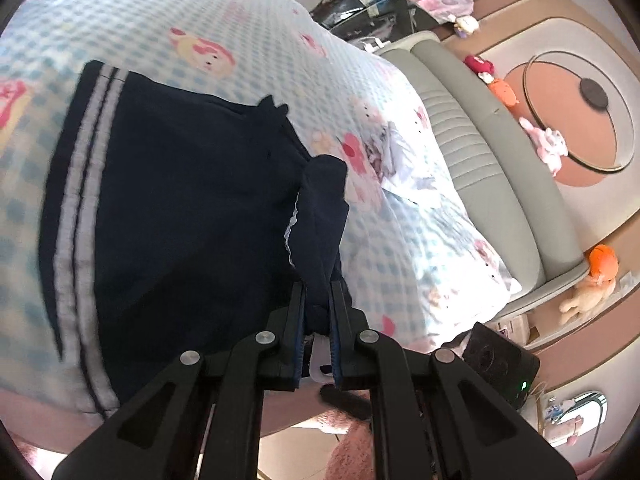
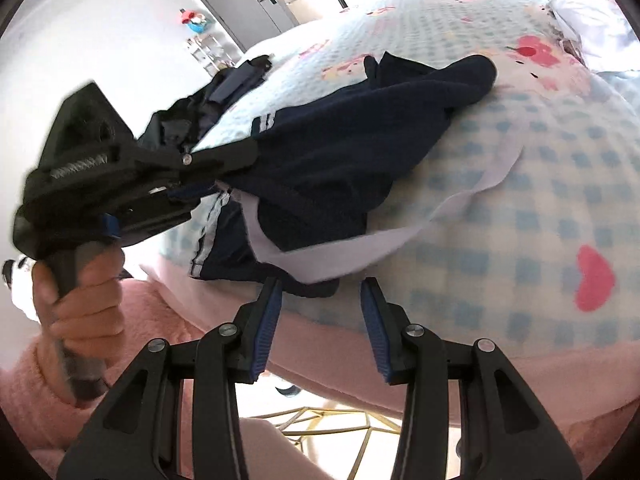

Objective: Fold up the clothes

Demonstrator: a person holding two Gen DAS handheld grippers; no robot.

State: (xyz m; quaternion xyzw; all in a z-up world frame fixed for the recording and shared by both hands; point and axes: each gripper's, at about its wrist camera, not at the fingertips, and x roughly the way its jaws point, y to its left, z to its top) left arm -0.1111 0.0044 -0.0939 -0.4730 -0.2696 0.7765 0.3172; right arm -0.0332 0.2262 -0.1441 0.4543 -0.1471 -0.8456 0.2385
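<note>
Bedroom, checked bedspread [image 2: 540, 184]: I work from the bed's near edge with a gripper in each hand, folding a navy garment [image 1: 180, 200]. Nearest me, my right gripper [image 2: 321, 284] hangs just off the garment's near hem, its jaws spread wide with nothing between them. My left gripper [image 1: 318, 292] has its jaws pressed tight on a bunched navy edge of the cloth, lifted off the bedspread; from the right wrist camera that same left gripper [image 2: 224, 160] is seen side-on at the garment's left edge, my hand [image 2: 80, 280] wrapped round its handle. Beyond the grippers the garment lies partly spread, its white side stripes [image 1: 80, 208] running along one edge, a white band [image 2: 452, 208] trailing loose across the checks, and a rumpled navy heap [image 2: 460, 72] at the far end. I judge the fold barely begun: one edge is gathered and raised, nothing is squared or stacked, and the band and far heap remain to be tucked in. Farther off sit a grey headboard [image 1: 480, 152] and soft toys [image 1: 592, 280] on a ledge
</note>
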